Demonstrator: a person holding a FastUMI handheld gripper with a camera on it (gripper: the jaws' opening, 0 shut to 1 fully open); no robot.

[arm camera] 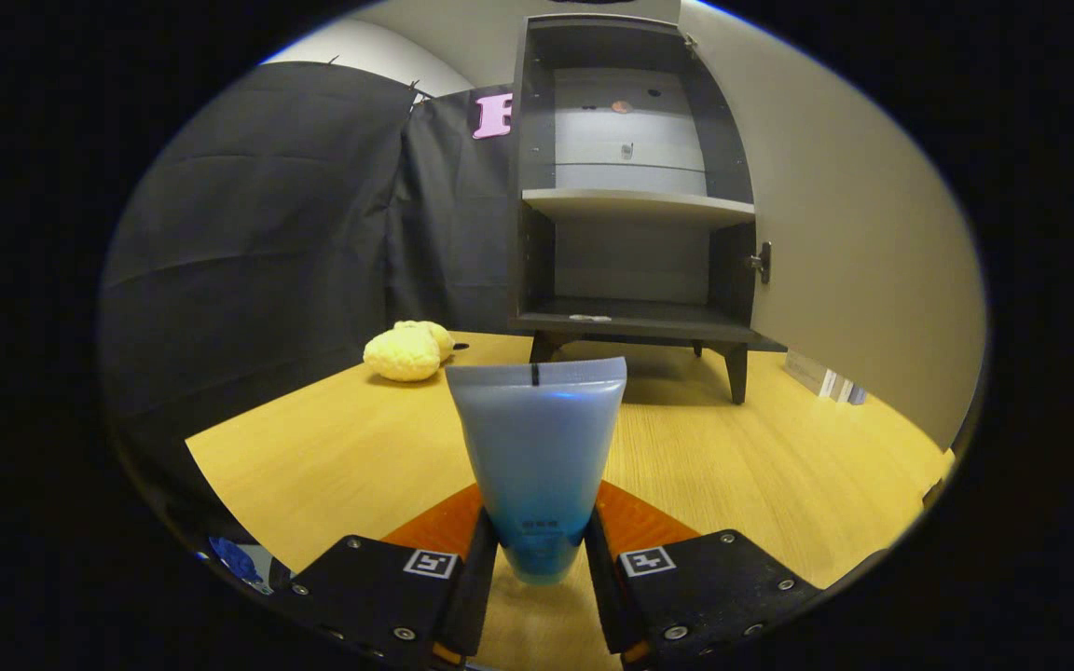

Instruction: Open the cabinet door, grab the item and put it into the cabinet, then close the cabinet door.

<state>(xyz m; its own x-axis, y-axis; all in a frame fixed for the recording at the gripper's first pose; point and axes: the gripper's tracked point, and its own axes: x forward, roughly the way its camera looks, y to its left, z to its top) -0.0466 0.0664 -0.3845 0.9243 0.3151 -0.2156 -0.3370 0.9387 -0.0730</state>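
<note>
Blue tube clamped upright in claw, both fingers pressing; open cabinet beyond, at worktop far edge

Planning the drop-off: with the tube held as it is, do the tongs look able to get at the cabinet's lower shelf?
Probably yes. The tongs are shut on the tube, the cabinet beyond stands with its door open, and bare table lies between. The yellow toy sits off to the side.

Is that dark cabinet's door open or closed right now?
Open. The dark wooden cabinet shows its pale shelf and bare interior; its door is swung aside, while the gripper holds a blue tube.
</note>
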